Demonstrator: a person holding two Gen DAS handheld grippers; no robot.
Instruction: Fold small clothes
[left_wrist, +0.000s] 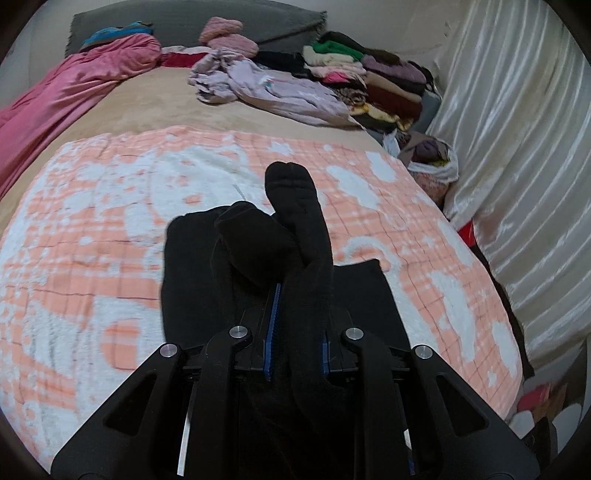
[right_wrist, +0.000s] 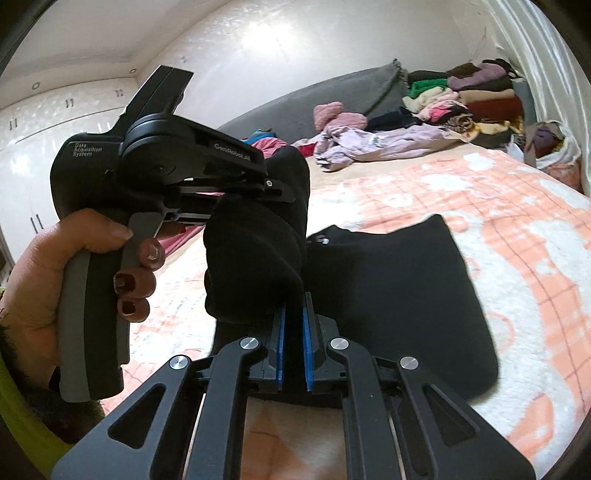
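A black sock (left_wrist: 303, 221) is held up over the bed, its toe end pointing away in the left wrist view. My left gripper (left_wrist: 295, 325) is shut on the black sock. In the right wrist view my right gripper (right_wrist: 293, 314) is shut on the same black sock (right_wrist: 255, 254), and the left gripper (right_wrist: 273, 184) shows beyond it, gripping the sock's other end. A flat folded black garment (right_wrist: 399, 291) lies on the orange-and-white blanket (right_wrist: 517, 229) below the sock; it also shows in the left wrist view (left_wrist: 192, 266).
A lilac garment (left_wrist: 258, 88) lies crumpled further up the bed. A stack of folded clothes (left_wrist: 369, 81) sits at the far right corner. A pink blanket (left_wrist: 74, 96) lies along the left. A shiny curtain (left_wrist: 517, 147) hangs on the right. White wardrobes (right_wrist: 55, 122) stand behind.
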